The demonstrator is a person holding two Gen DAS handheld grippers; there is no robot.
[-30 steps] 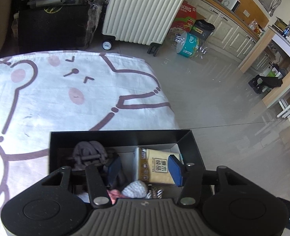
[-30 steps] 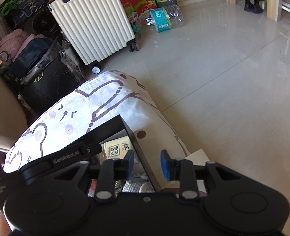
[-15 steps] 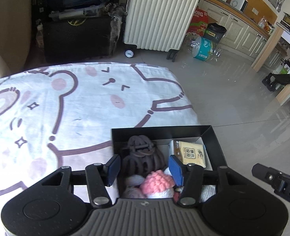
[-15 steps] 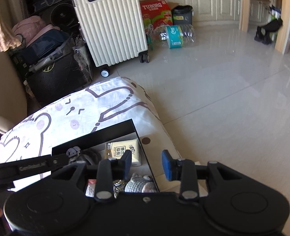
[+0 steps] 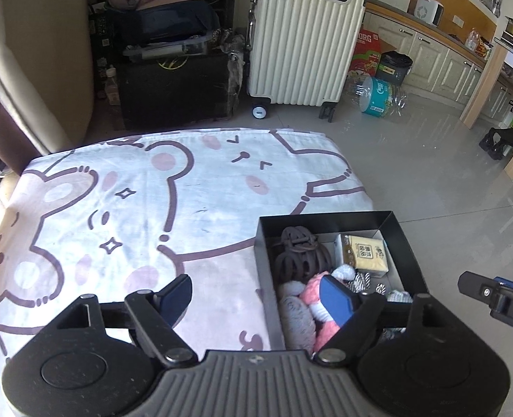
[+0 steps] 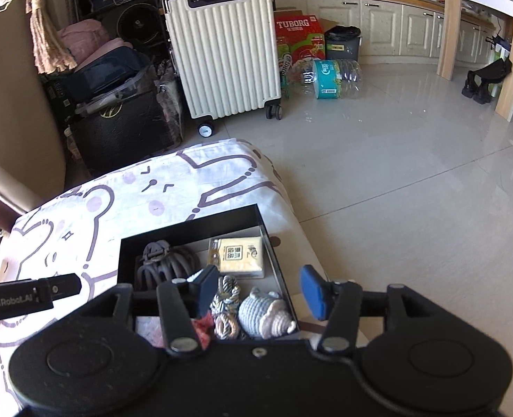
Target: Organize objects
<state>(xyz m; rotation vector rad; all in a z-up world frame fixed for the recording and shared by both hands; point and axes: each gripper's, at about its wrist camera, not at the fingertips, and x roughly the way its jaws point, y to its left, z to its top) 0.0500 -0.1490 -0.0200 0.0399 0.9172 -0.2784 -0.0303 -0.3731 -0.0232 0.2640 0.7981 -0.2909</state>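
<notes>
Left wrist view: the left claw (image 5: 254,295) has pulled up and back over the last second; a second ago its fingers were down inside the open black rectangular cardboard box (image 5: 329,216), now it sits above and to the left of the box, straddling the box's left wall, fingers spread wide and holding nothing. More of the white cartoon-bear printed bed sheet (image 5: 145,201) has come into frame, and no loose items show on it. Box contents: dark brown plastic claw hair clip (image 5: 299,255) at the far left, pale yellow tissue packet with printed label (image 5: 364,253) at the far right, pink and white plush toy (image 5: 320,307) and a grey knitted item (image 5: 296,316) nearer the camera. Right wrist view: the right claw (image 6: 259,290) has also risen and tilted down toward the box, fingers apart, empty, its left finger over the box interior and its right finger outside the right wall. It adds a striped twisted rope hair tie (image 6: 226,295) and a grey knitted mouse toy (image 6: 266,312) in the near right corner. Judgement: both claws withdrew empty, the items are gathered in the box, the box sits at the bed corner near the floor edge; the sorting step looks finished or nearly so. A white card (image 6: 312,267) lies partly under the box on its right.
</notes>
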